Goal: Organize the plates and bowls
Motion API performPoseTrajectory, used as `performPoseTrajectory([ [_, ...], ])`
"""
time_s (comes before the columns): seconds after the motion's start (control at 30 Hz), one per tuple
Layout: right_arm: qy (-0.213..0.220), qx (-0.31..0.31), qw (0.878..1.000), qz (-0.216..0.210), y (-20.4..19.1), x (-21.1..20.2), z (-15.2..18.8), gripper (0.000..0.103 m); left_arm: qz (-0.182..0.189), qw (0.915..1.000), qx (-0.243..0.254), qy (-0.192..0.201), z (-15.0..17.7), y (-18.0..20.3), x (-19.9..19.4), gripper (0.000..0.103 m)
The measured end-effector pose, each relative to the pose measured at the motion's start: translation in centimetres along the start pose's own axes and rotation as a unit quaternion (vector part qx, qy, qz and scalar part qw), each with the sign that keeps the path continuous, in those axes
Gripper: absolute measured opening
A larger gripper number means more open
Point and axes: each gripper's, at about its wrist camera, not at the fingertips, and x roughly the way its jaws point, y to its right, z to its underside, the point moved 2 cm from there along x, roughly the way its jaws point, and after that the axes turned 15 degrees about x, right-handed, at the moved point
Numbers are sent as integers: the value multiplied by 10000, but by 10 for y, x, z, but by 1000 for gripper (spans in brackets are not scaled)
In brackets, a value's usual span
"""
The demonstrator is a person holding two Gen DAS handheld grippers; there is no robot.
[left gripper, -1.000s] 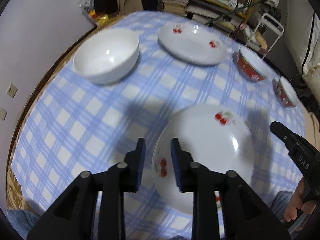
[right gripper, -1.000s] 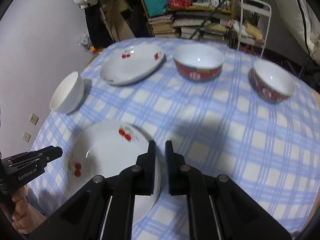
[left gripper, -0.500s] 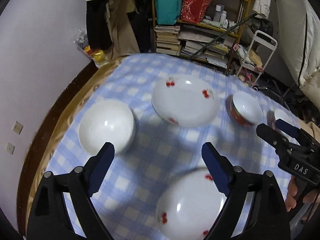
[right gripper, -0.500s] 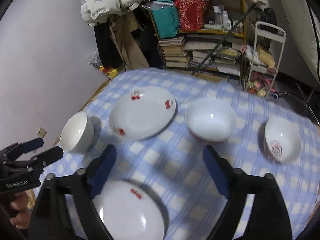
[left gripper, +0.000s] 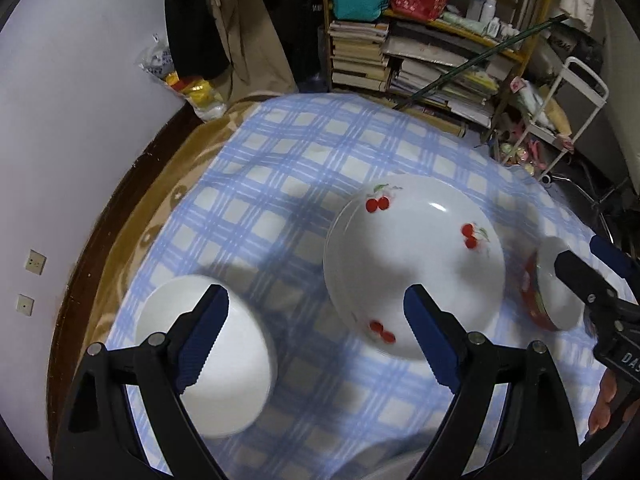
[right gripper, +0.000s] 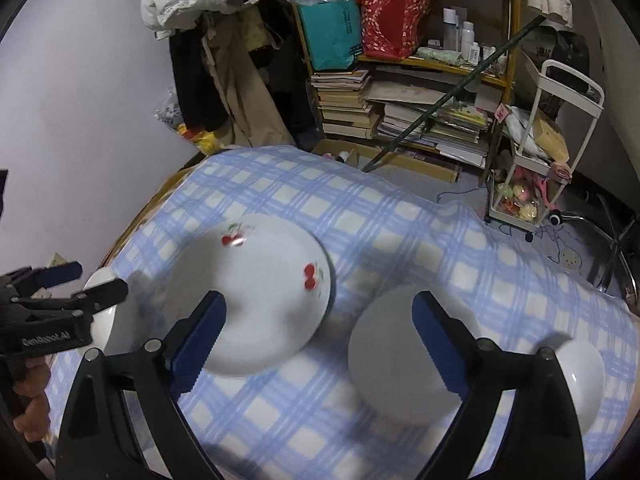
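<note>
The left hand-held gripper (left gripper: 316, 336) has its blue-padded jaws spread wide with nothing between them, and the right hand-held gripper (right gripper: 318, 338) is equally wide apart and holds nothing. Only the left wrist view shows the plain white bowl (left gripper: 212, 356) in full, lying under the left gripper's left finger, and only there does the red outside of the red-sided bowl (left gripper: 550, 292) appear, partly hidden by the other gripper's tip at the right edge. The right wrist view alone takes in a second small bowl (right gripper: 586, 380) at the far right, beyond its right finger, with a blurred white-lined bowl (right gripper: 400, 344) just ahead of that finger; of the plain white bowl it shows only a sliver behind the left gripper at the left edge. Both views carry the cherry plate (left gripper: 414, 266), a shallow white plate printed with pairs of red cherries on green stems, lying ahead between each gripper's fingers on the blue-and-white checked cloth (left gripper: 280, 184) that covers the counter. The left gripper's body reads "GenRobot.AI" in the right wrist view; the right gripper's body shows the letters "DAS" in the left wrist view. Beyond the counter stands a bookshelf (right gripper: 400, 92) stacked with books, a teal bag and a red bag.
</note>
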Motion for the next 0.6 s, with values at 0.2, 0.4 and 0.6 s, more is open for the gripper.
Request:
performPoseTrajectory([
  [0.2,-321,224,9992,-124,4,40,-17,98,84,9998,41,-196,-11,4,41,88],
  [0.4,-772,305,9965,-120,1,76,-27,98,214,9990,146,-366,-16,9,70,88],
  [0.6,-1207,111,9926,61,-2,106,-32,85,666,9965,-45,-496,-18,8,85,82],
])
